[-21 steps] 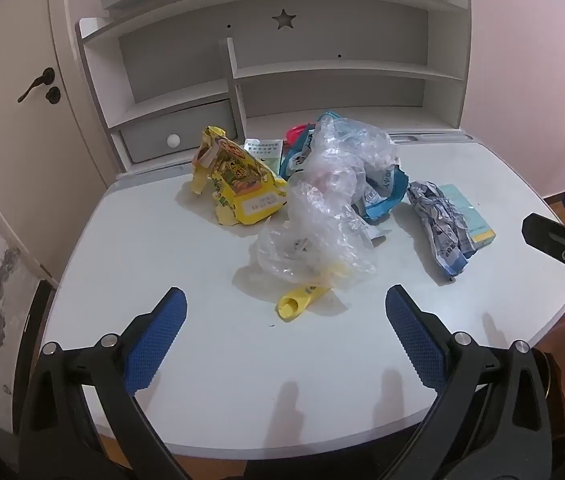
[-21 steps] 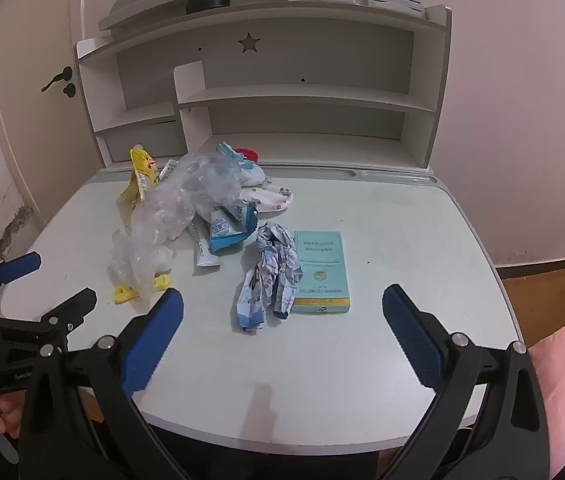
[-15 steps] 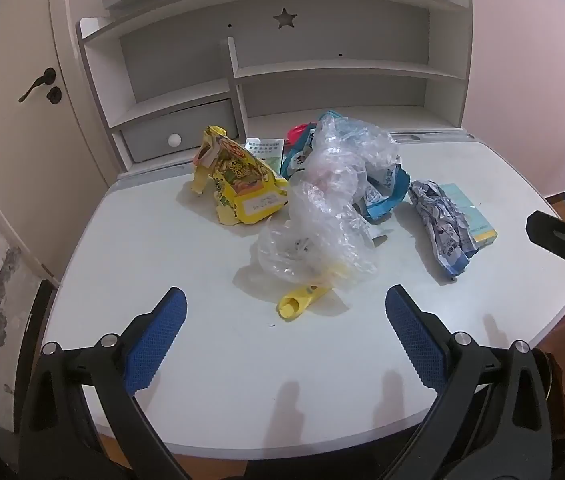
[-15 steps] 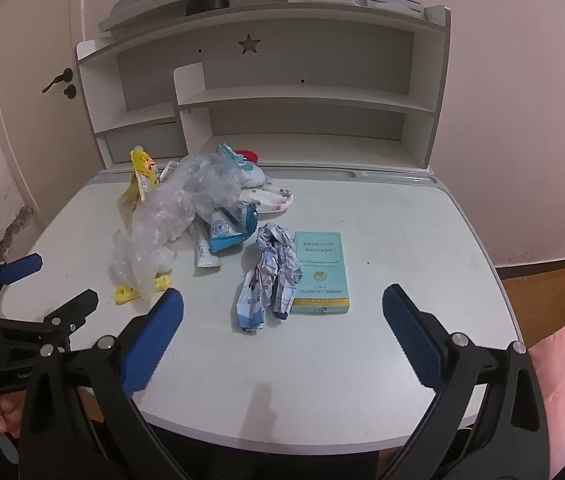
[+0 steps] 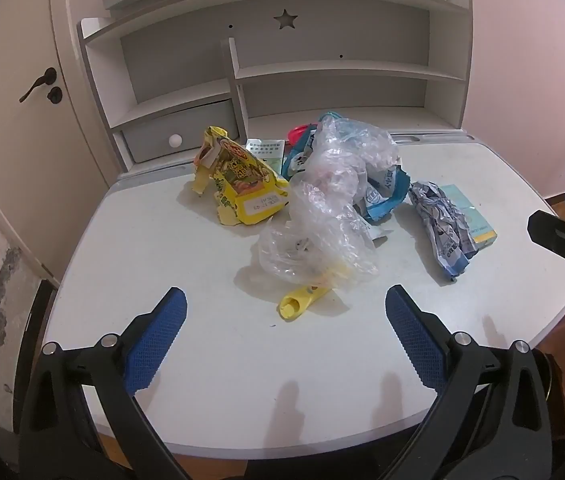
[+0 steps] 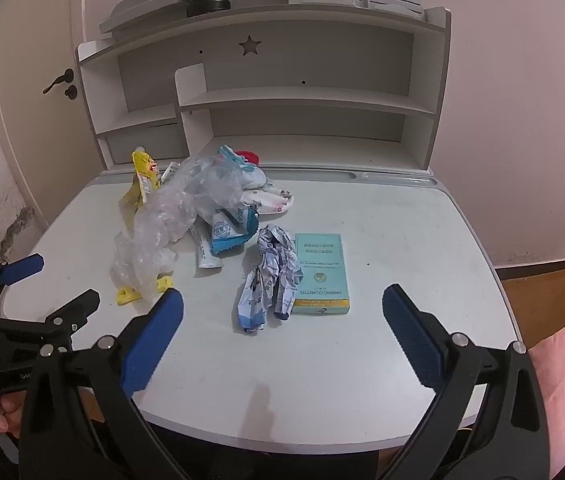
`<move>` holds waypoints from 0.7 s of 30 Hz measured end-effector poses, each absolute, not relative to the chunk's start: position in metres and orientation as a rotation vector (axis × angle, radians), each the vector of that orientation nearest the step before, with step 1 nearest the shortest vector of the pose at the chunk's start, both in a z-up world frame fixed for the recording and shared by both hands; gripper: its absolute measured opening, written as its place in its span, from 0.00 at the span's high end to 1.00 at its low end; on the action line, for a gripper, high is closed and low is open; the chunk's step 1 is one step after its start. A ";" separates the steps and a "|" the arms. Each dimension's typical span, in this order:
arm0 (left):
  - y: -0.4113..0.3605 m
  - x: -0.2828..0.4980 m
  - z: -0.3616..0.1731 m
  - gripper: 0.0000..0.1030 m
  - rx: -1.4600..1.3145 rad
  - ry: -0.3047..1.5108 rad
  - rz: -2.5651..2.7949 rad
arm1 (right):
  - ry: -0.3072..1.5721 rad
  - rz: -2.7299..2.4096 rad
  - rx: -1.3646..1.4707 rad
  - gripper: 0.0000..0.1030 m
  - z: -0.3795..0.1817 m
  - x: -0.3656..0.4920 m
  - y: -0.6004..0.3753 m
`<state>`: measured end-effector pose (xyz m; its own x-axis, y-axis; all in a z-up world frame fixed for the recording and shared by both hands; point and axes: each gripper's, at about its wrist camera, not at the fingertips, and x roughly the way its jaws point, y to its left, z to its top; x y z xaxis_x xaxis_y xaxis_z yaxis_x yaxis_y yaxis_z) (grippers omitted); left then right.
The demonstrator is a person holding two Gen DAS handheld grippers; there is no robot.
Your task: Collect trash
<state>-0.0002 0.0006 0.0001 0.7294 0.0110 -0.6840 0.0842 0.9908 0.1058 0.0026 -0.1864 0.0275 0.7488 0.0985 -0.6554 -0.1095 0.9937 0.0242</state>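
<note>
Both tools, left tool (image 5: 282, 320) and right tool (image 6: 282, 316), hung open above the desk (image 6: 402, 240); approach stage, crumpled wrapper (image 6: 270, 280) likely first pickup.

Plastic bag (image 6: 174, 216) mid-desk (image 6: 382, 216); snack packet (image 5: 242, 184) left of bag, crumpled wrapper (image 6: 272, 276) right, carton (image 6: 322, 272) right of wrapper, touching.

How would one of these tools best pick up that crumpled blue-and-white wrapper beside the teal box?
Probably from above, pinching the crumpled blue-and-white wrapper across its narrow middle. It lies long and bunched on the white table, touching the flat teal box, so the right tool, open nearby, should straddle the wrapper only.
</note>
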 end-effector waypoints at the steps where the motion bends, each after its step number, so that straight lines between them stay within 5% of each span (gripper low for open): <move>1: 0.001 0.000 0.000 0.06 0.133 0.753 -0.041 | 0.714 0.115 -0.016 0.06 0.027 0.002 -0.187; 21: 0.003 0.000 0.002 0.06 0.130 0.755 -0.042 | 0.710 0.119 -0.019 0.06 0.029 0.001 -0.186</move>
<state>0.0002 0.0030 0.0020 0.7277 0.0088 -0.6859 0.0843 0.9912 0.1022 0.0010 -0.1855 0.0289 0.7516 0.1027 -0.6516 -0.1154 0.9930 0.0233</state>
